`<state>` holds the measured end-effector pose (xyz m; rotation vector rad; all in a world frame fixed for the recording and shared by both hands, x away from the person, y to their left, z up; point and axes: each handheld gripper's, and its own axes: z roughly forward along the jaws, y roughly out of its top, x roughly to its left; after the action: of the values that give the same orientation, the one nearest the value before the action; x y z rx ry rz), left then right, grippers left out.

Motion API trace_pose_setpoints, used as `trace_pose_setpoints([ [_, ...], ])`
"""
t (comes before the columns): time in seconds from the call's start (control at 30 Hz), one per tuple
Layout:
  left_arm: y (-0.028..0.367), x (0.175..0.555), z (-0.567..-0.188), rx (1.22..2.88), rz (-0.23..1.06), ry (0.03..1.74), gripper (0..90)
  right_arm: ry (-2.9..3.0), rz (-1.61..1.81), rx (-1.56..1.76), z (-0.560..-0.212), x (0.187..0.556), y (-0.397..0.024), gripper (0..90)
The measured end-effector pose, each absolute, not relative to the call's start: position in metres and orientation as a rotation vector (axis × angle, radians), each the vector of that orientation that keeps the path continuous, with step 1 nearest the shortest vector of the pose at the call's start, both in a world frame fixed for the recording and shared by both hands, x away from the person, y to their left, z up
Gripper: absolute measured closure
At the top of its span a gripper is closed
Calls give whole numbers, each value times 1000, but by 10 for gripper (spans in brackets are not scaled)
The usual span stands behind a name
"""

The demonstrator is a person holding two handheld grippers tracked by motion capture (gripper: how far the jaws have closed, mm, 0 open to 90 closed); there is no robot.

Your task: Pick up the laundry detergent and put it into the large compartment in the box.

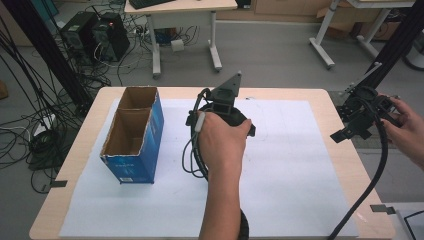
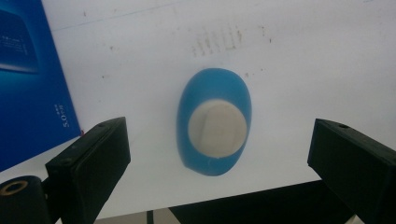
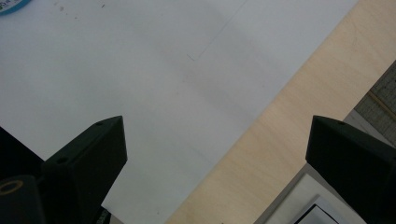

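Observation:
In the left gripper view a blue oval object [image 2: 212,88] with a cream round face lies flat on the white paper. My left gripper [image 2: 217,140] hangs over it, open, with one jaw on each side and neither touching it. In the high view a hand holds the left gripper [image 1: 222,107] above the middle of the table, pointing down. The right gripper [image 1: 357,122] is held at the table's right edge. It stands open [image 3: 215,135] with nothing between its jaws, over the paper's border and bare wood.
An open blue cardboard box [image 1: 132,135] with two compartments stands on the left of the paper, and its side [image 2: 28,79] is close to the left gripper. The white paper sheet [image 1: 280,165] covers most of the wooden table [image 1: 345,160]. A blue-rimmed sliver [image 3: 11,3] sits in a corner.

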<state>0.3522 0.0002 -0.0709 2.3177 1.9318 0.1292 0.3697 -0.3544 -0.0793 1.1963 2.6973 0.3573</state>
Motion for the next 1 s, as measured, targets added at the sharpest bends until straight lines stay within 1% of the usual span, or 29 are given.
trace_pose_setpoints([
  [0.27, 1, 356, -85, 2327, 103, 1931, 60, 2698, 355, 1194, -79, 368, -356, 51],
  [1.0, 1, 362, -108, 2347, 67, 1934, 61, 2701, 337, 1182, -82, 365, -350, 51],
])
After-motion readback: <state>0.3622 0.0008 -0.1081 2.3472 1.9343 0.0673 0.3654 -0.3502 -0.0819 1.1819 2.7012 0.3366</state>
